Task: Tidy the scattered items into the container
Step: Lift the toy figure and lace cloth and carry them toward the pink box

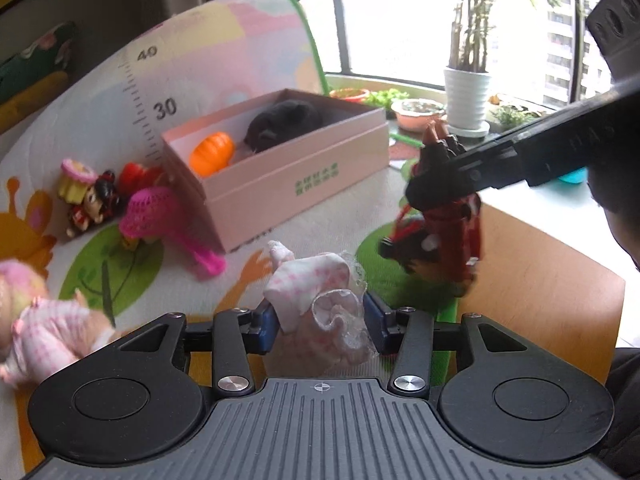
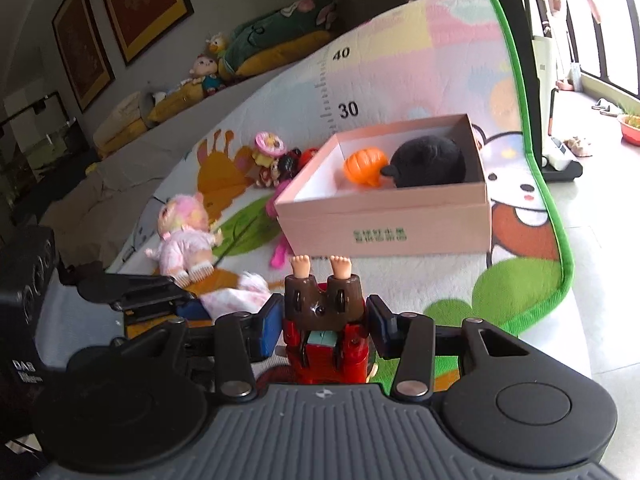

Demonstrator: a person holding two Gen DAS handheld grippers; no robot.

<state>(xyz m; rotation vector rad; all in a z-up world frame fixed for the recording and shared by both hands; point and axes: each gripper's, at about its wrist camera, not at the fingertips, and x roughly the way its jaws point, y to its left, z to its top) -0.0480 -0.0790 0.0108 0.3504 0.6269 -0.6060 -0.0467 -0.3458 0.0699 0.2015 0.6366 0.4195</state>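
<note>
- The left gripper (image 1: 322, 326) is clamped on a pink-and-white checked doll garment with lace trim (image 1: 316, 300), held above the colourful play mat (image 1: 240, 48).
- The right gripper (image 2: 325, 326) grips a red-and-brown doll figure with bare feet (image 2: 324, 304) upside down.
- The open pink cardboard box (image 2: 384, 224) holds 1 orange toy pumpkin (image 2: 365, 167) touching 1 black plush toy (image 2: 430, 162).
- A baby doll in pink pyjamas (image 2: 182, 240) lies on the mat left of the box.

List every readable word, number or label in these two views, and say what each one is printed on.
"40": on the play mat, beside its printed ruler scale.
"30": on the same scale, lower down, in both views.
Green print on the pink box: two lines, too blurred to read.
"DAS": partly legible white letters on the black housing at the right wrist view's left edge; the line beneath is unreadable.
Faint letters on the right gripper arm: too dim to read.
</note>
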